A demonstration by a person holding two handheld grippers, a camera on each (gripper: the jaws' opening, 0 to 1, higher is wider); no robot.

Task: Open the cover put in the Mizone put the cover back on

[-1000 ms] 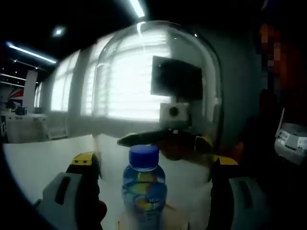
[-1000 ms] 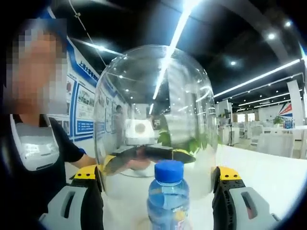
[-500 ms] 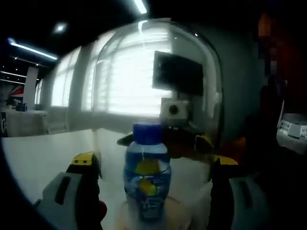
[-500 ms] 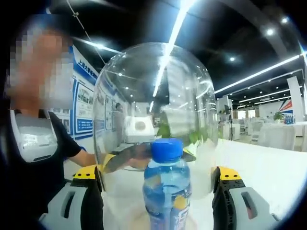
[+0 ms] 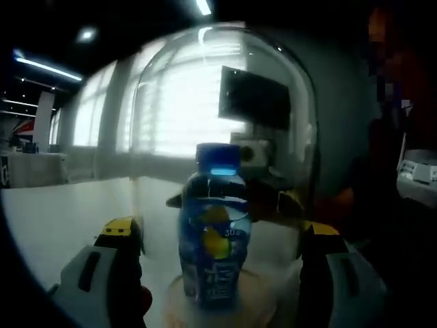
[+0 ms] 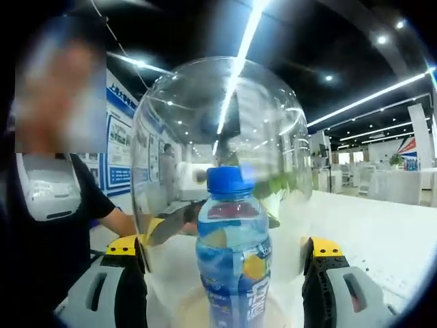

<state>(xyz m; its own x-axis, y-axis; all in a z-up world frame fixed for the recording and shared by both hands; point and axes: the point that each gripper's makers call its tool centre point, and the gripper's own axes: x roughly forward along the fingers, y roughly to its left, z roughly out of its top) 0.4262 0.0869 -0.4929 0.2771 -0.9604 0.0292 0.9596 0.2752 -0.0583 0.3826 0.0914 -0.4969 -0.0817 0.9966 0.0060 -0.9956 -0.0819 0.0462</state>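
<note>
The clear dome cover (image 6: 218,157) is gripped from both sides by closed-in jaws, centred over the Mizone bottle (image 6: 233,256) for covering.

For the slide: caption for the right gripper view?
Clear dome cover held over a blue-capped Mizone bottle on a white table.

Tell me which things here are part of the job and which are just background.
Part of the job: clear dome cover, Mizone bottle, round wooden base, left tongs, right tongs.
Just background: white table, wall posters, dark screen.
</note>
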